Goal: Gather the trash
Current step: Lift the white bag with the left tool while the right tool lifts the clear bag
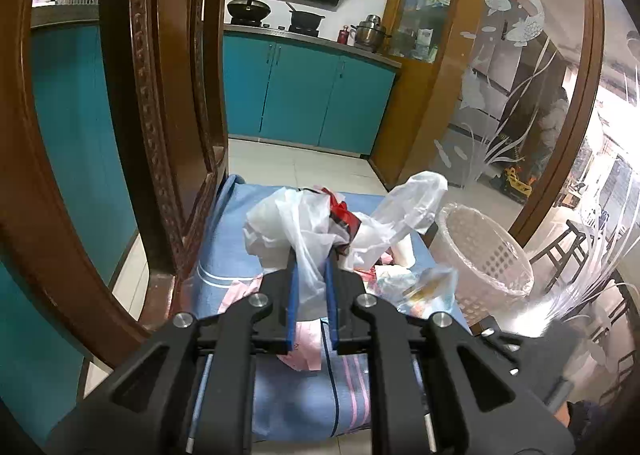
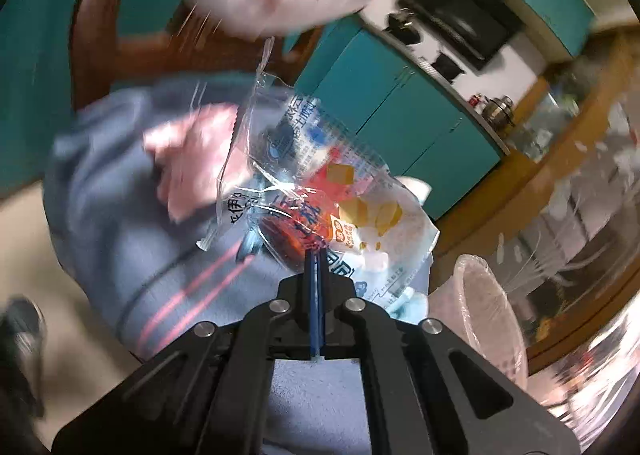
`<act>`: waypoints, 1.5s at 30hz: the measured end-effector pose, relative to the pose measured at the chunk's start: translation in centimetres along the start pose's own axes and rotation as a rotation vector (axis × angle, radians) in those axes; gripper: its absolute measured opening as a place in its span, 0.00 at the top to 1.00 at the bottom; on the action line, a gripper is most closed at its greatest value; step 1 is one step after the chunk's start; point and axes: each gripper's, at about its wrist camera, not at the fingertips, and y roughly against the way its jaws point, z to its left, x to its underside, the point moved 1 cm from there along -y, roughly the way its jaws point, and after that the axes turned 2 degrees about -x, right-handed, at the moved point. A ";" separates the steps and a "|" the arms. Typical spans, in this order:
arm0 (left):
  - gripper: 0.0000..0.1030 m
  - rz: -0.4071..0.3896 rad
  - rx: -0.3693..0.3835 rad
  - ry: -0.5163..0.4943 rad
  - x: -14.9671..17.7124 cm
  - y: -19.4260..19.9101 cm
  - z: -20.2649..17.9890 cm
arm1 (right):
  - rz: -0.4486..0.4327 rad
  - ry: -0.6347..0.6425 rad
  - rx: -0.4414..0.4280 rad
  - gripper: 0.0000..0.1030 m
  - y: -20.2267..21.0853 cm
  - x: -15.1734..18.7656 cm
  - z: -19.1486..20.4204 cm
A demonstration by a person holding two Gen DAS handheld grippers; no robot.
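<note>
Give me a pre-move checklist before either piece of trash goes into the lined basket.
1. Left gripper shut on the white plastic bag: ok.
2. Right gripper shut on the clear printed snack wrapper, held by one edge: ok.
3. Lined white basket upright with its mouth unblocked: ok.
4. Bag's red-and-white contents contained: cannot tell; the bag's mouth looks open.
5. Other litter left on the blue cloth, such as the pink scrap: not ok; still to collect.
</note>
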 end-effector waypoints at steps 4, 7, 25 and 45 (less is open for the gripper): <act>0.87 -0.007 0.002 0.006 -0.1 0.3 0.1 | -0.020 -0.168 -0.032 0.99 0.8 -0.5 -3.4; 0.88 -0.004 -0.009 0.007 0.0 0.4 -0.1 | -0.016 -0.289 -0.028 0.99 1.1 -0.8 -5.9; 0.87 0.057 -0.052 0.001 0.8 -1.5 -1.4 | -0.040 -0.565 -0.122 0.99 2.2 0.7 -9.3; 0.87 0.086 -0.058 -0.015 1.0 -2.4 -1.7 | -0.028 -0.568 -0.130 0.99 2.3 0.5 -9.2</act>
